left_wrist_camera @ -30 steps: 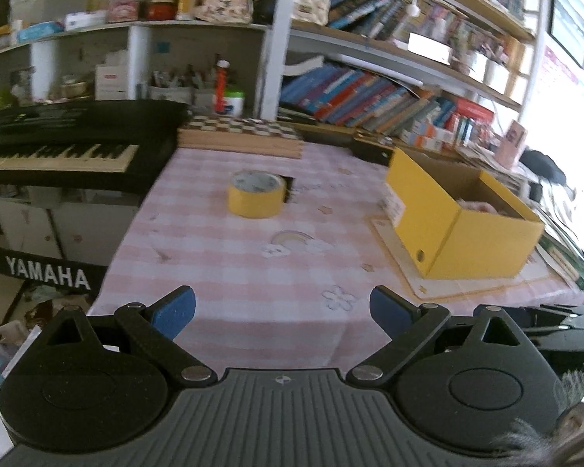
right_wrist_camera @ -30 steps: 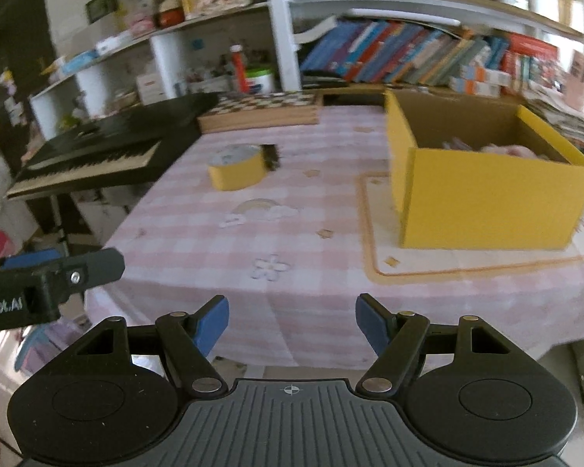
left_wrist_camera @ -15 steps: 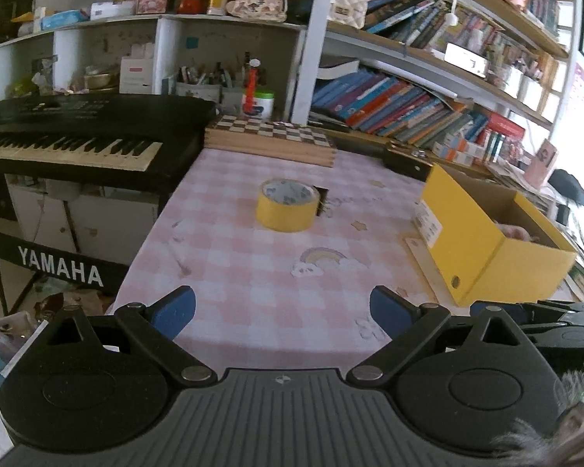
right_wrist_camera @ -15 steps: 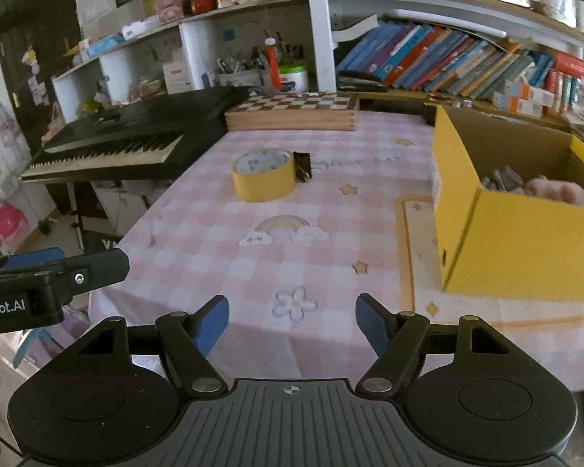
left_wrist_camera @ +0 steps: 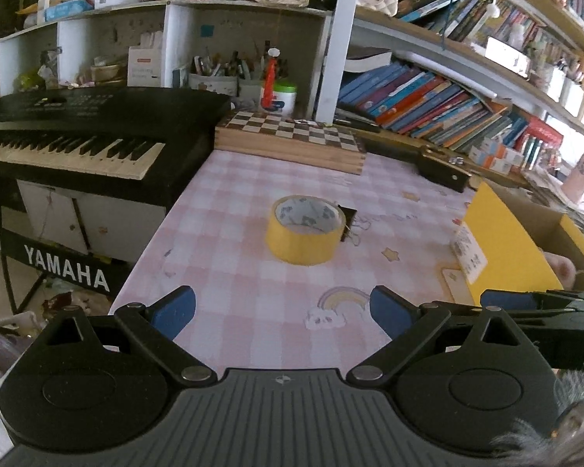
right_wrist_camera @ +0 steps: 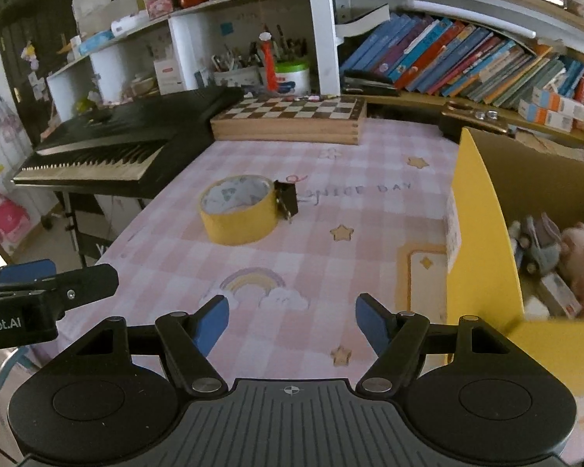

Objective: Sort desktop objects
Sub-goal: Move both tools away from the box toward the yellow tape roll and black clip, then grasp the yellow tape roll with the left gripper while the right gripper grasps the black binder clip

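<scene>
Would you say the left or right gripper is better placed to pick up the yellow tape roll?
Left, probably: the tape roll lies nearly straight ahead of the open left gripper, off-centre for the right gripper.

yellow tape roll, yellow box, pink checked tablecloth, blue gripper pads.

home study | bookshelves | keyboard | chessboard
</scene>
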Demonstrator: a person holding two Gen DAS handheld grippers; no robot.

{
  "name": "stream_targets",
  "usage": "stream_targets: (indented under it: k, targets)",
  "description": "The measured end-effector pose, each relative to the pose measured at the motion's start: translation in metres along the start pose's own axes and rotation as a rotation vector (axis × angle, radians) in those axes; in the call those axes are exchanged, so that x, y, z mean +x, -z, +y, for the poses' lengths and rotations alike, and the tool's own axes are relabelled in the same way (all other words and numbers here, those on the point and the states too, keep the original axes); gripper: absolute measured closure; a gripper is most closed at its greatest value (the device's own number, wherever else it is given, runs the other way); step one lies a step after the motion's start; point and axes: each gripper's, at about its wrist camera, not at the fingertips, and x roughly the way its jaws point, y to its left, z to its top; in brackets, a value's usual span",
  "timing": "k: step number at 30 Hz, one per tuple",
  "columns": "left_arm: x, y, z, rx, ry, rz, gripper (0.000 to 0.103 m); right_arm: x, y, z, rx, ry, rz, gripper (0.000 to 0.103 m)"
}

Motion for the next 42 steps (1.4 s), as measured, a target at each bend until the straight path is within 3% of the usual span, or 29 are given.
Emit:
stream_targets:
  k: [11, 18, 33, 42]
  targets:
    - [0.028, -0.026, -0.007, 0.011, -0.058, 0.026, 0.006, 0.032, -0.032, -0.020, 0.025, -0.042, -0.004, 0.029]
    - [0.056, -0.037, -0.011, 0.059, -0.057, 0.044, 0.006, 0.040, -0.053, -0.034, 0.057, 0.006, -0.040, 0.029]
    - [0.154, -0.060, -0.029, 0.144, 0.029, 0.097, 0.005, 0.067, -0.091, -0.047, 0.068, 0.032, -0.050, 0.029]
    - [0.194, -0.062, -0.030, 0.094, 0.042, 0.142, 0.014, 0.089, -0.104, -0.043, 0.020, 0.004, -0.018, 0.029]
